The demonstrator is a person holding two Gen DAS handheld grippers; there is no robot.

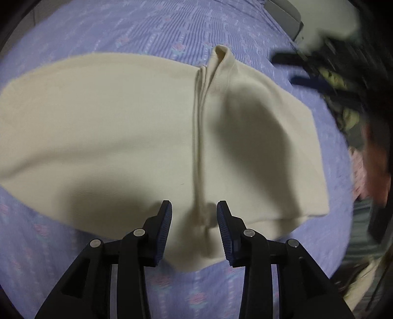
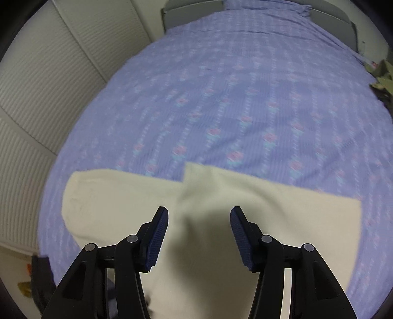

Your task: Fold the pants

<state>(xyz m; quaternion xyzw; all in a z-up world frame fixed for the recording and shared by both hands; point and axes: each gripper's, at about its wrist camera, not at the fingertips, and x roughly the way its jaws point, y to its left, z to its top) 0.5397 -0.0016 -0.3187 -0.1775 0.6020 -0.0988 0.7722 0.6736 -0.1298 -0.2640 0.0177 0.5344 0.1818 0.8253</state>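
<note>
While pants (image 1: 122, 122) lie on bedspread (image 2: 233, 98), claws apart

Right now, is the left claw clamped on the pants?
No, the left claw is open, its two pads apart on either side of the cream pants' raised fold ridge, not pinching the fabric.

A bedroom in a home is shown. Most of both views is filled by a bed (image 2: 245, 98) covered with a lilac bedspread (image 1: 147, 32) printed with rows of small pink flowers. A grey headboard (image 2: 191, 11) is seen at the far end in the right wrist view, and pale ribbed wall panels (image 2: 49, 81) are set along the bed's side. Cream pants (image 1: 110, 135) are laid out on the bedspread. Blurred patterned fabric (image 1: 343, 98) is seen at the bed's edge.
</note>
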